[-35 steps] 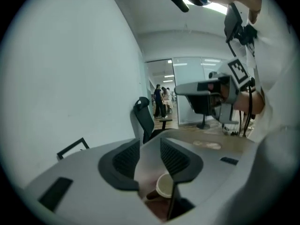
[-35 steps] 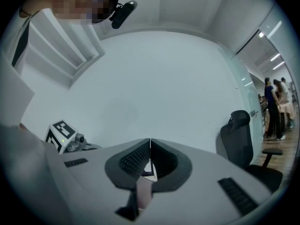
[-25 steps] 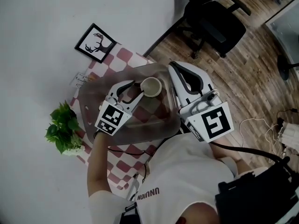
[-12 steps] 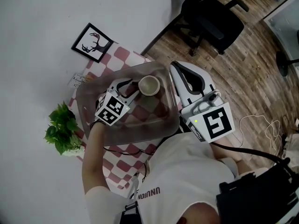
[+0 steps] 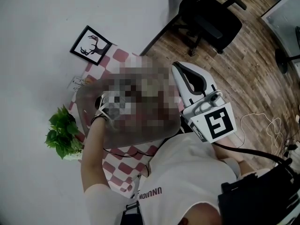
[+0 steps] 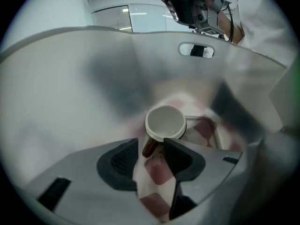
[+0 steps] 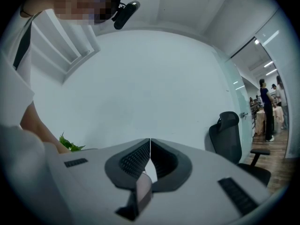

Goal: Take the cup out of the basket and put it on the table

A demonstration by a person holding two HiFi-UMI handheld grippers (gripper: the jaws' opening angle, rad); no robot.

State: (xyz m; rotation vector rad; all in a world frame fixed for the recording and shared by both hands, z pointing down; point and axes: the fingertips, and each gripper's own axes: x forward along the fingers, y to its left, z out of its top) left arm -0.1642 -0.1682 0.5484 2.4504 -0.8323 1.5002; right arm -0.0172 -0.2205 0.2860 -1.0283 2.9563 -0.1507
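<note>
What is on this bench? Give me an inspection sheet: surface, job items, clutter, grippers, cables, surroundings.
Surface: table under a red-and-white checked cloth.
Job's things: white cup upright inside the translucent basket, not yet lifted out.
Clutter: potted plant and framed deer picture beside the cloth.
Grippers: left gripper inside the basket, jaws apart, the cup's brown handle between them; right gripper outside the basket, jaws together, empty.
Cables: white cable loose on the floor.
Surroundings: wood floor, black office chair.
</note>
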